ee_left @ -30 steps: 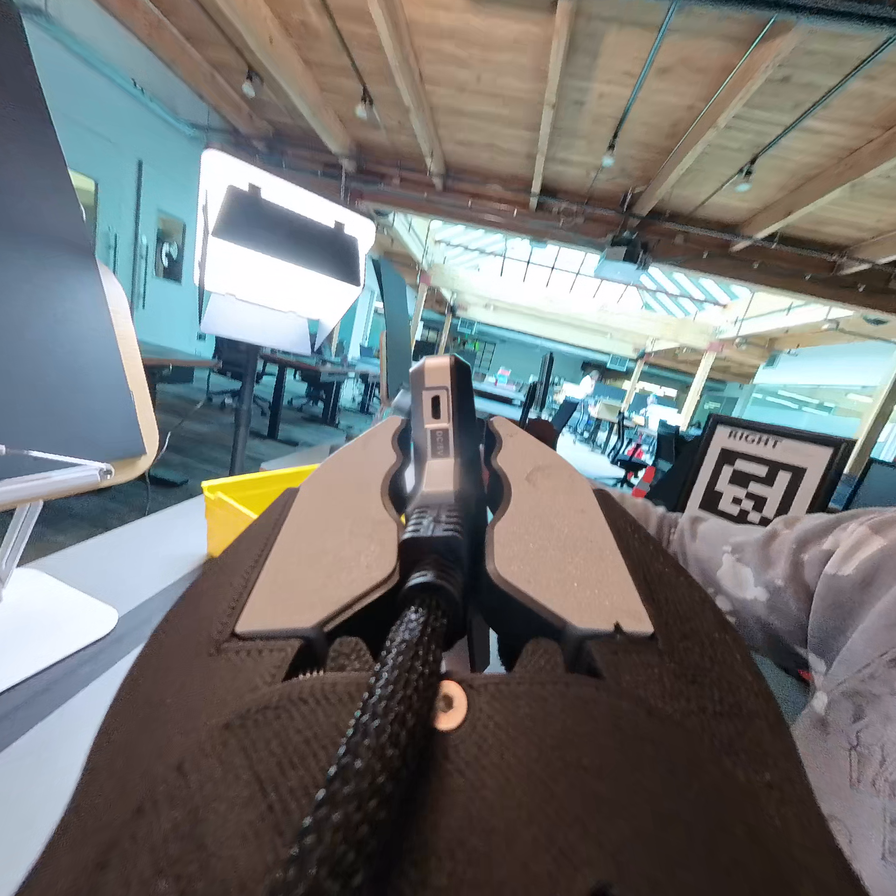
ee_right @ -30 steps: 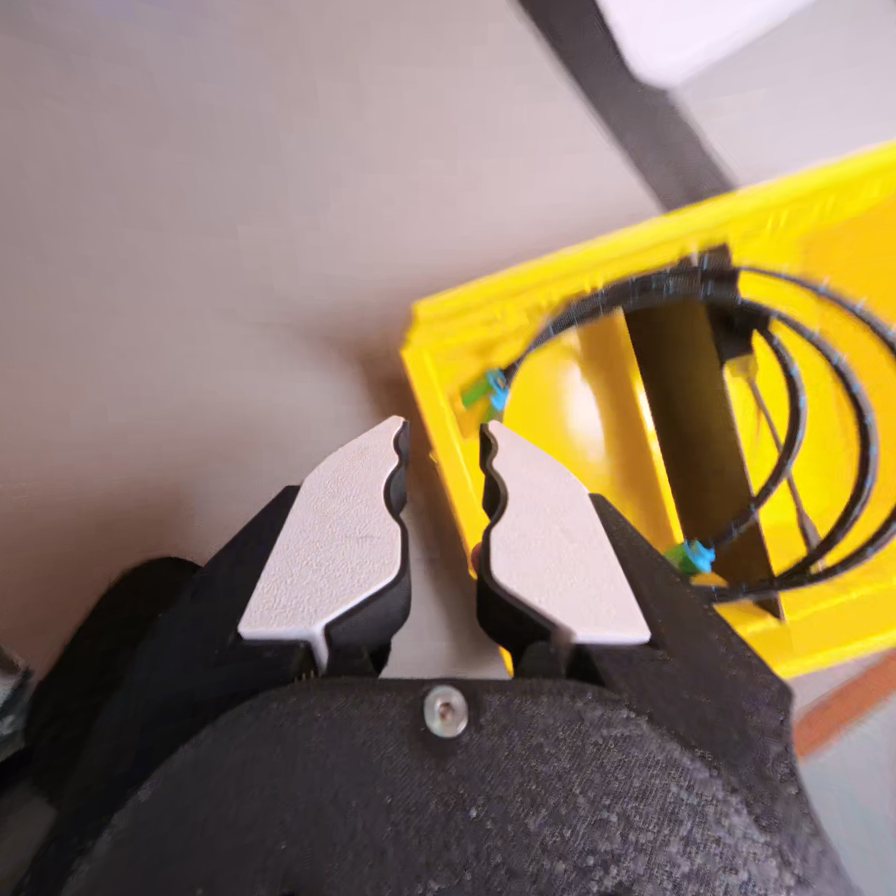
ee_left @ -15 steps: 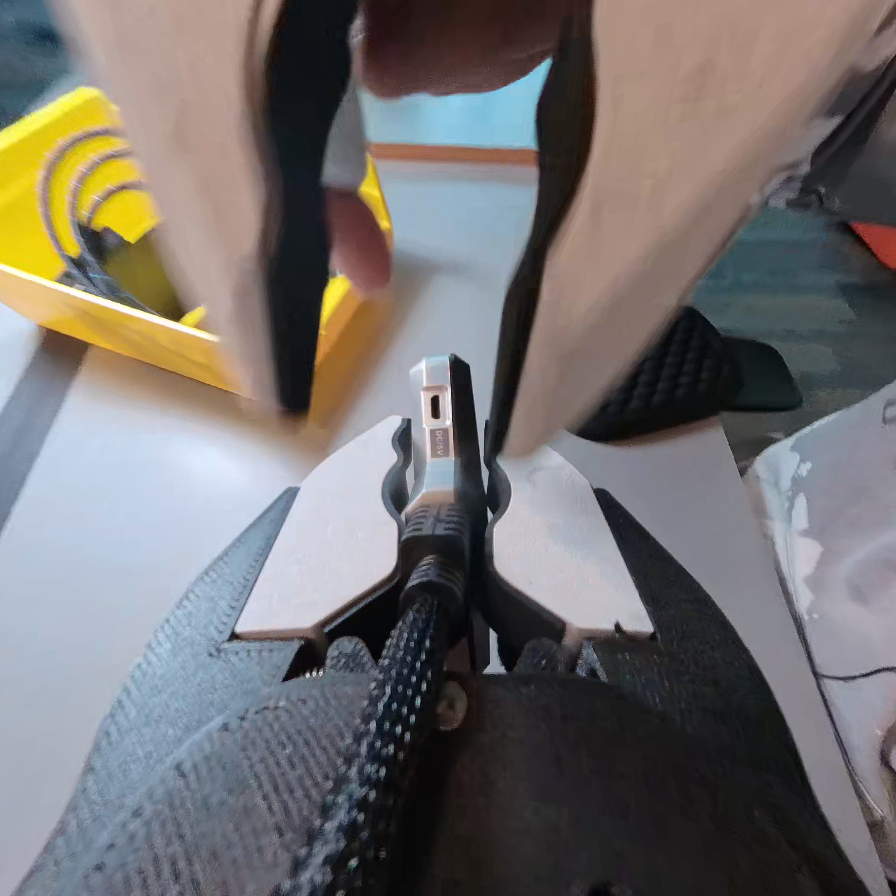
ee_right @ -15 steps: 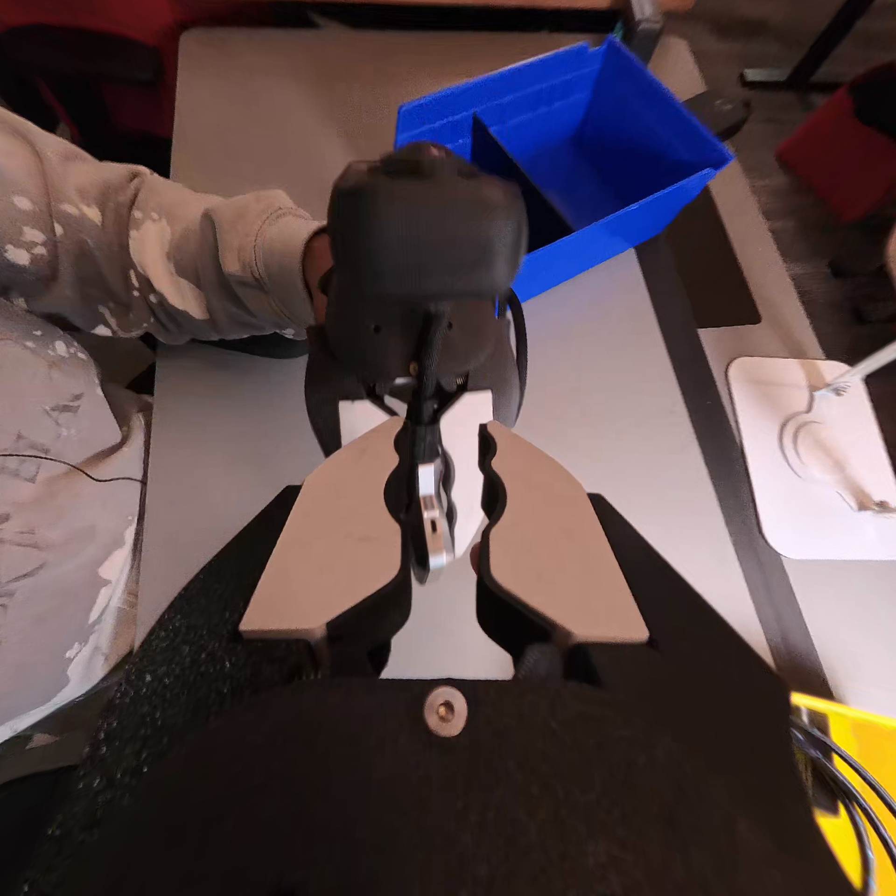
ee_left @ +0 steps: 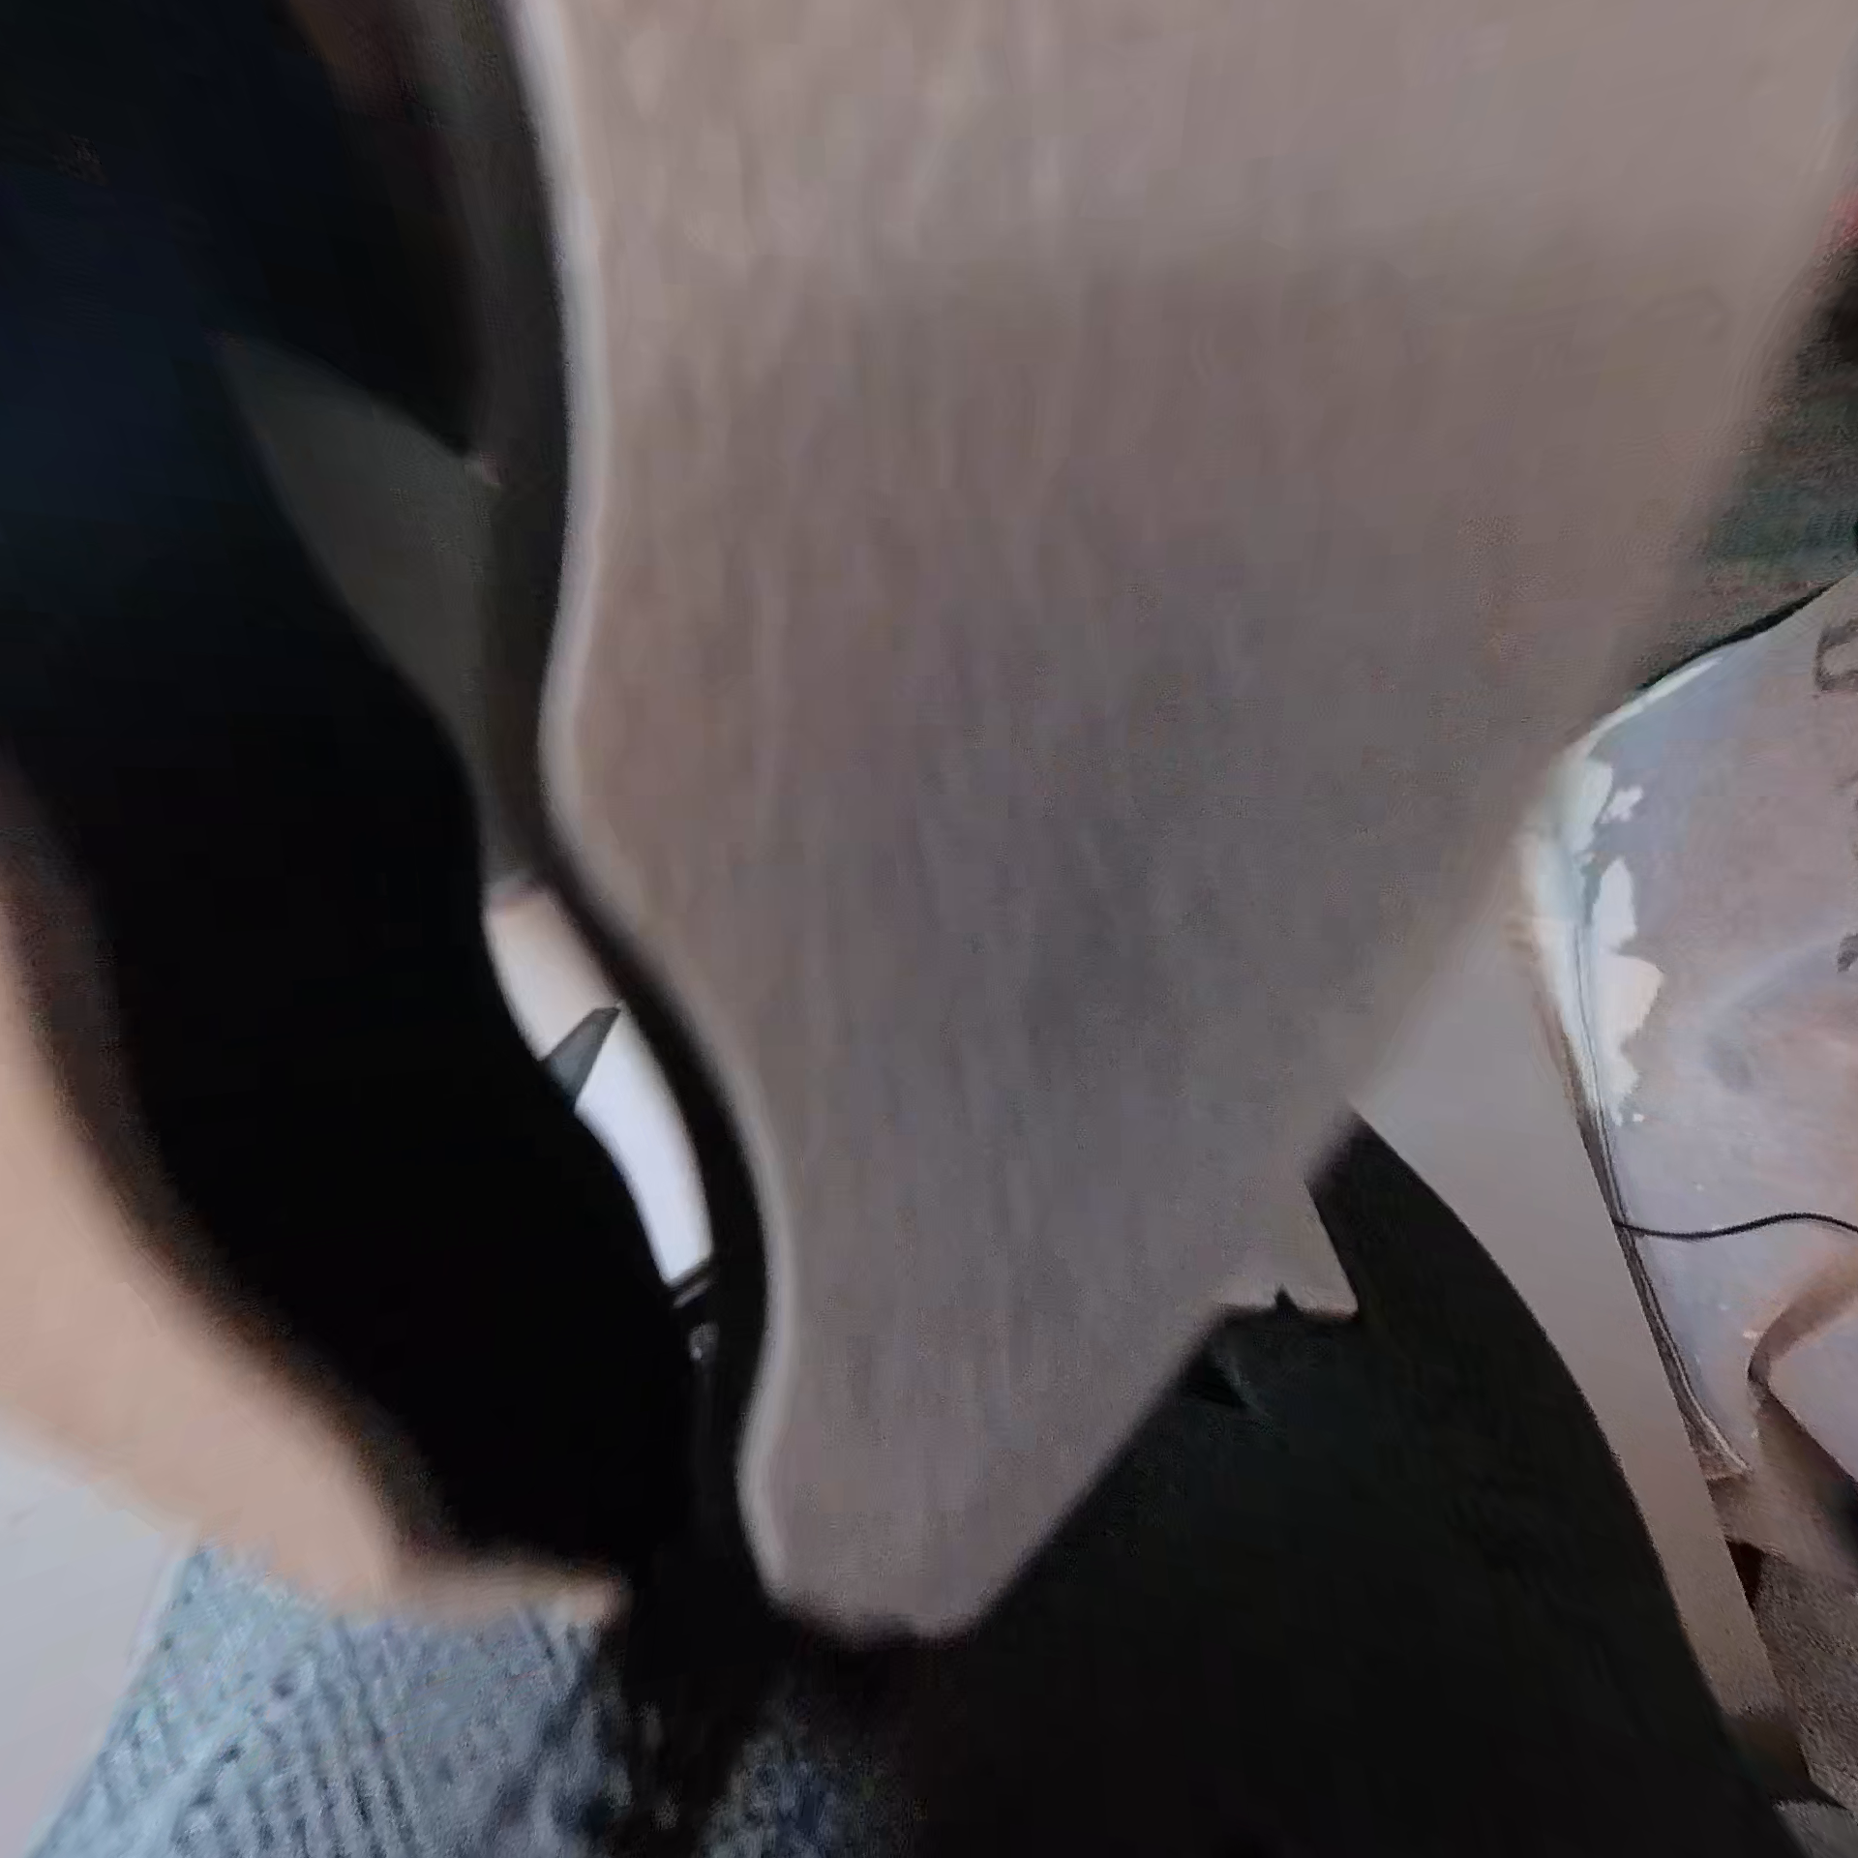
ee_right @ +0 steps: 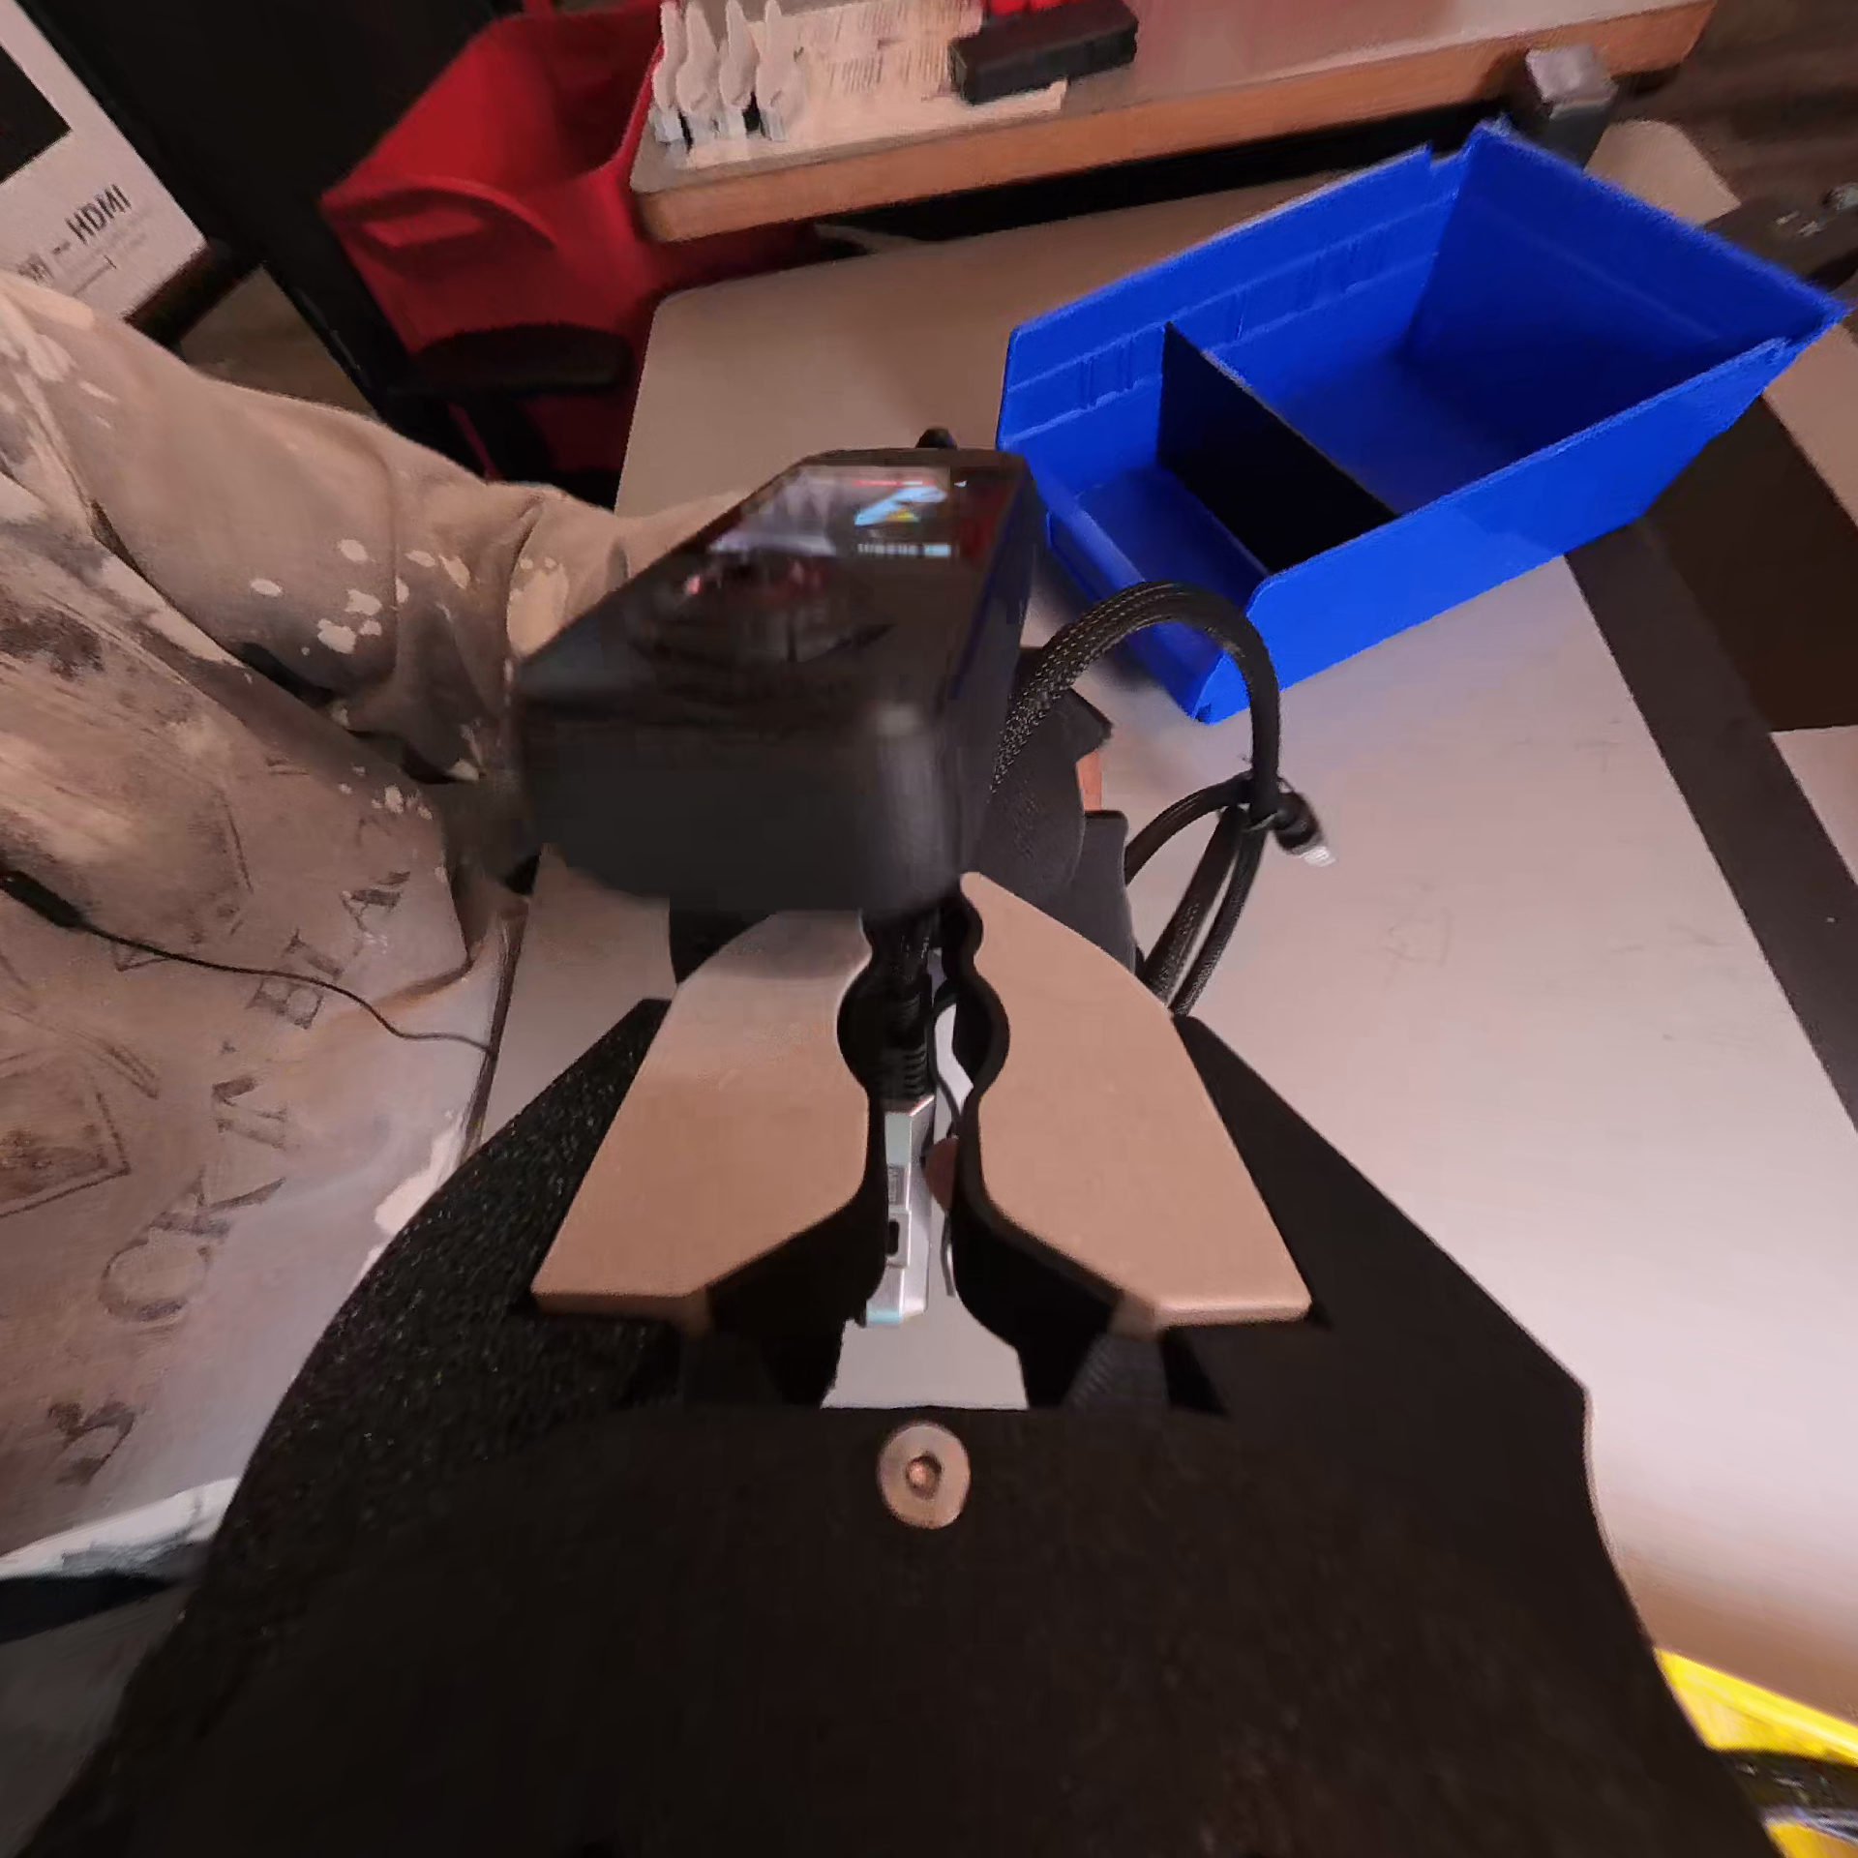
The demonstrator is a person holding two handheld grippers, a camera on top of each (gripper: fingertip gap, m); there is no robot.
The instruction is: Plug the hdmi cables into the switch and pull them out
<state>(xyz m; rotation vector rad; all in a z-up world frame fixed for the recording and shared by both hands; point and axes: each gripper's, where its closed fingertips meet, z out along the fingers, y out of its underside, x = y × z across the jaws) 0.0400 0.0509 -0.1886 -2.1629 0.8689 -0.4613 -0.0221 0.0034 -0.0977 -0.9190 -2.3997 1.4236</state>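
In the right wrist view, the silver HDMI switch (ee_right: pixel 905 1227) sits deep between the fingers of my right gripper (ee_right: pixel 910 915), whose jaws stand narrowly apart around it. A black braided HDMI cable (ee_right: pixel 1186 623) is plugged into the switch by its plug (ee_right: pixel 895 1015). The left gripper's black body (ee_right: pixel 764 724) faces me and holds the switch up at the plug end; its fingers are hidden. The left wrist view is blurred and mostly blocked by a right gripper finger (ee_left: pixel 1005 704). Only a pale sliver of the switch (ee_left: pixel 633 1126) shows there.
A blue divided bin (ee_right: pixel 1458 563) stands at the far right of the grey table (ee_right: pixel 1508 1005). A yellow bin's corner (ee_right: pixel 1749 1709) shows at the bottom right. A person's patterned sleeve (ee_right: pixel 251 603) is on the left. A loose cable end (ee_right: pixel 1302 834) hangs beside the grippers.
The two grippers have moved closer together and the switch now sits deeper between the right fingers. The right finger now fills the left wrist view.
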